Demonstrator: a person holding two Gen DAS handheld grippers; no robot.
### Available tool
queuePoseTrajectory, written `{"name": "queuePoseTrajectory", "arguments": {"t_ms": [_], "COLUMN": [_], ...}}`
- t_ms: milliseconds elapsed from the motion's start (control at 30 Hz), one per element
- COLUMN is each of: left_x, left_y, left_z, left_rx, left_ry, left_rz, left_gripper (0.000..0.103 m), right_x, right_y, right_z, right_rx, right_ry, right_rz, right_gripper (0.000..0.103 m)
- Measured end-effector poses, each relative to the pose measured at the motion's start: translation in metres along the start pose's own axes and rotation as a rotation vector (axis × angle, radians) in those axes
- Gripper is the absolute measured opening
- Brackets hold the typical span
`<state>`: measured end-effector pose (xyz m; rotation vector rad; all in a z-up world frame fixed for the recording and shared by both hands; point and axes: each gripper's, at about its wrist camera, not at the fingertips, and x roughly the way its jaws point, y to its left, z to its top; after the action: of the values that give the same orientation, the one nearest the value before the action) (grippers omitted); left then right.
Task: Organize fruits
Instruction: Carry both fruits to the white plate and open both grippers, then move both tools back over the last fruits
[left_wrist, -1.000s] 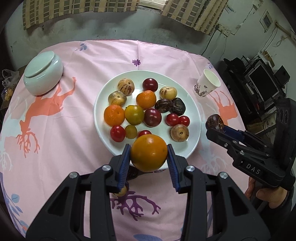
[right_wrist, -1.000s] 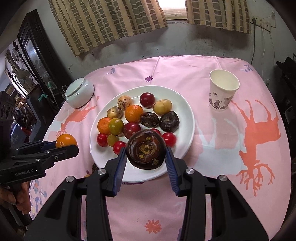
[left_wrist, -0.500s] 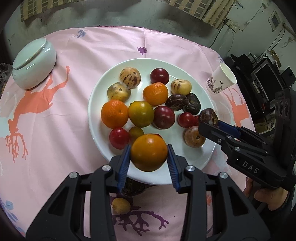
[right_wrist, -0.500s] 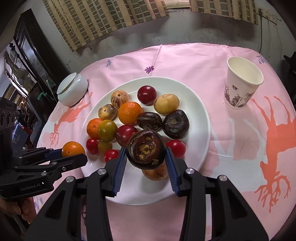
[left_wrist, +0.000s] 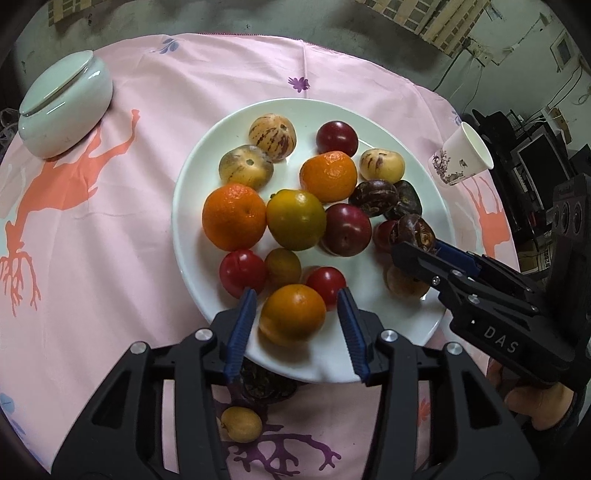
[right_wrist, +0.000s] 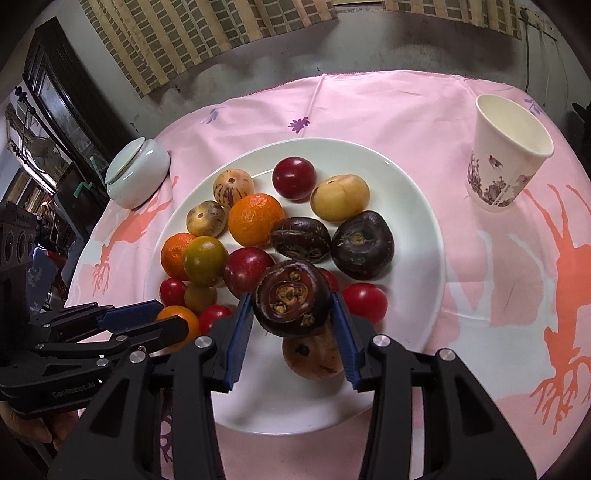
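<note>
Both fruits were being set on the plate (left_wrist: 192, 206). The left gripper (left_wrist: 295, 314) was opening, its jaws clear of the orange (left_wrist: 291, 314) resting at the near rim. The right gripper (right_wrist: 291, 317) was opening too, the dark fruit (right_wrist: 291, 299) between its jaws. Next, both should lift clear.

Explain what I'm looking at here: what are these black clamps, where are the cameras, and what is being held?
A person holds a two-finger clamp in each hand, and each clamp carries a fisheye camera looking along its fingers. One picture comes from the left gripper, the other from the right gripper. On the pink tablecloth sit a white plate of mixed fruit, a paper cup and a lidded jar. The left jaws are opening around an orange fruit resting on the plate. The right gripper grips a dark purple fruit.
</note>
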<state>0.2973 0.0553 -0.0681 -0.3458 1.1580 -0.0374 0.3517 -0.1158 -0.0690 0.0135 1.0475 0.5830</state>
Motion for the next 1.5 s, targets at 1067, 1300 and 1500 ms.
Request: {"name": "queuePoseTrajectory", "arguments": {"t_ms": [1067,1300,1500], "left_x": [-0.043,-0.029,-0.011], "left_y": [0.030,0.027,0.027], "left_z": [-0.097,-0.102,-0.099], "left_rx": [-0.049,-0.025,-0.021], "left_ry": [0.035,0.044,0.064], "left_rz": [0.080,0.053,0.040], "left_gripper": [0.059,0.050,0.032], "right_x": [-0.067,-0.068,-0.064], "right_y": [0.003,0.006,0.009], "right_z": [-0.097,-0.111,-0.114], "right_rx": [0.094,0.101,0.097], "right_ry": [0.029,0.047,0.061], "right_rz": [-0.029,-0.028,-0.029], "right_gripper": [0.069,0.069,0.070]}}
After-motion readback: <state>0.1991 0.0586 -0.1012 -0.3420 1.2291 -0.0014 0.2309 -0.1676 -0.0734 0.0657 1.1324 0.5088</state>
